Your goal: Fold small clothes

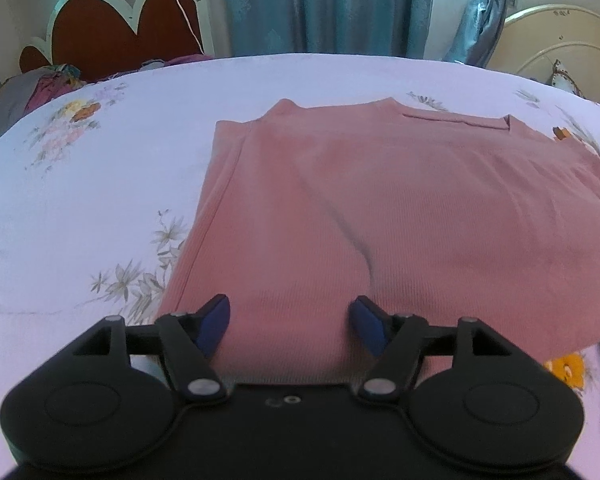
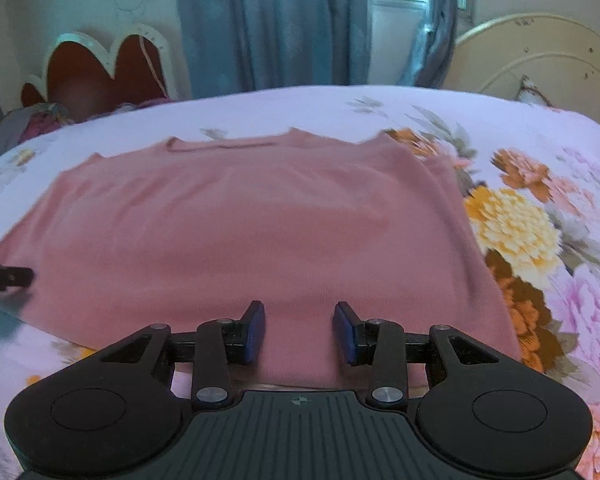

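Beside pink garment (image 1: 380, 208), floral sheet (image 1: 79, 200) lies bare.

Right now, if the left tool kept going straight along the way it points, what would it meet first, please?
Most likely the pink ribbed knit top spread on the floral bedsheet: the left tool stands open, angled down at the cloth's near part, nothing between; depth is unclear.

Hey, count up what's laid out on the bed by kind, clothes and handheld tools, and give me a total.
Pink ribbed knit garment, lying flat: 1
Black two-finger tool with blue pads: 2, left tool, right tool
Total: 3
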Demonstrator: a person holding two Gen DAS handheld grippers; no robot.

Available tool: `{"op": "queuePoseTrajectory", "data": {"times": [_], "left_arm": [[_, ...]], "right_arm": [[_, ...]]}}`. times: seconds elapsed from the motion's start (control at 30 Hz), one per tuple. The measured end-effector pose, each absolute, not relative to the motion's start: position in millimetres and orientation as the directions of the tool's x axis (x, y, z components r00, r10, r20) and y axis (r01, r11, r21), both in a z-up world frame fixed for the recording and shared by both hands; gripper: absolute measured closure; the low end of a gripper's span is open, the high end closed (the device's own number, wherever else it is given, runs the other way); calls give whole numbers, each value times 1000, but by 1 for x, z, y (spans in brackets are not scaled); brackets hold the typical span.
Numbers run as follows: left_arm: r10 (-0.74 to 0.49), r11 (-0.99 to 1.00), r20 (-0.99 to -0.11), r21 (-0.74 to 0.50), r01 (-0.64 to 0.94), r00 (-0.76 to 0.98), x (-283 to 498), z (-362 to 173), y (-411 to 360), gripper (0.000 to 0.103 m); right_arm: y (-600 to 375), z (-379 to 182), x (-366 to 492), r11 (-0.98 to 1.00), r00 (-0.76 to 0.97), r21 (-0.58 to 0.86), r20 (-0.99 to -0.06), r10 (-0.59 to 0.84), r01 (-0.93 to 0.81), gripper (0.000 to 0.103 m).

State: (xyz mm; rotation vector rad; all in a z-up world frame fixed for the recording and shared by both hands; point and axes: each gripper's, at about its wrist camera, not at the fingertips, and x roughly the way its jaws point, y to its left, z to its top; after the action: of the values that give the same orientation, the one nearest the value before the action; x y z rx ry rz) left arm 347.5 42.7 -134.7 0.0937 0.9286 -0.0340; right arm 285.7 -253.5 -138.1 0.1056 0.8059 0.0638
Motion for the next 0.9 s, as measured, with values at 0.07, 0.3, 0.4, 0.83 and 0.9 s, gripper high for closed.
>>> {"op": "queuePoseTrajectory", "data": {"times": [0.07, 0.3, 0.4, 0.83, 0.9], "left_arm": [[0, 996, -804, 55, 74, 595, 345, -132, 44, 30], [-37, 999, -824, -14, 45, 565, 338, -125, 56, 19], [-43, 999, -833, -21, 46, 552, 334, -125, 58, 18], [-146, 979, -857, -198, -53, 494, 308, -137, 82, 18], [-190, 962, -840, -263, -76, 508, 305, -139, 89, 18]], "right_arm": [[-243, -131, 287, 992, 697, 122, -708, 114, -39, 64], [-219, -121, 297, 988, 714, 143, -686, 144, -61, 64], [-211, -121, 301, 986, 710, 155, -687, 154, -64, 64], [-194, -115, 314, 981, 754, 182, -635, 168, -65, 16], [-194, -116, 315, 980, 755, 189, -633, 169, -61, 18]]}}
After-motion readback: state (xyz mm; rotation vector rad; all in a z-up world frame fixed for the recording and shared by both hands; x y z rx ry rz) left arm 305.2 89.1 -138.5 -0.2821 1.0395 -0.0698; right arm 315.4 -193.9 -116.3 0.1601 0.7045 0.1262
